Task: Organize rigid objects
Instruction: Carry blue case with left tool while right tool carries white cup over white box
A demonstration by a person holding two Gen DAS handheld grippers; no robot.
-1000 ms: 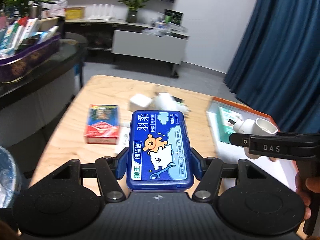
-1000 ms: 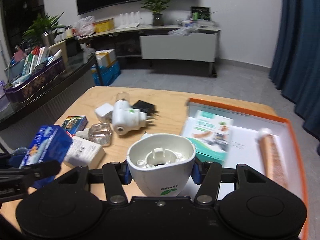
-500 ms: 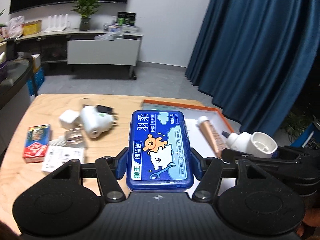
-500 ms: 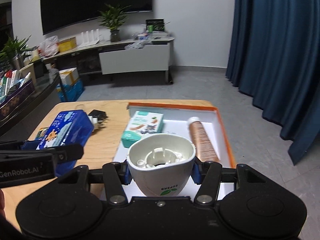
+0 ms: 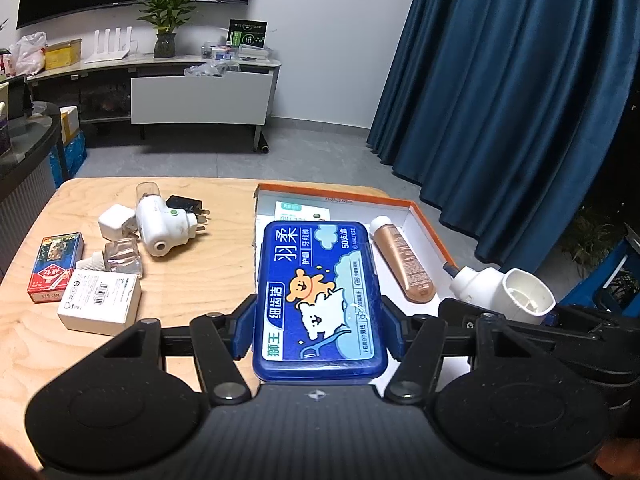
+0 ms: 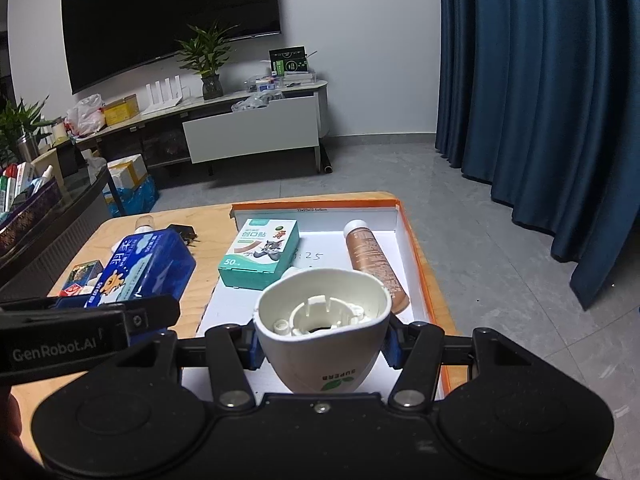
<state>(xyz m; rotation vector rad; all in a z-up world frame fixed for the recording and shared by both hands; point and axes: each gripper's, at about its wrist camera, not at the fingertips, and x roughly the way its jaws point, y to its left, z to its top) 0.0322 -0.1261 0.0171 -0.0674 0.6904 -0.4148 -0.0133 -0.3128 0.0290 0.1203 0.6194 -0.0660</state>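
My left gripper (image 5: 318, 332) is shut on a blue dental floss box (image 5: 318, 300) and holds it above the left edge of the orange-rimmed white tray (image 5: 430, 226). The box also shows in the right wrist view (image 6: 144, 266). My right gripper (image 6: 322, 344) is shut on a white plug-in mosquito repeller (image 6: 324, 324), held over the near part of the tray (image 6: 412, 236). The repeller also shows in the left wrist view (image 5: 504, 290). In the tray lie a teal plaster box (image 6: 260, 258) and a brown tube (image 6: 374, 264).
On the wooden table (image 5: 192, 276) left of the tray lie a second white repeller (image 5: 162, 226), a black plug (image 5: 188, 206), a white cube charger (image 5: 116, 222), a clear refill bottle (image 5: 118, 260), a white carton (image 5: 100, 302) and a red card box (image 5: 54, 266). Blue curtains hang on the right.
Both grippers have swung right with their loads, from over the loose items toward the tray. The tray now lies straight ahead in both views.
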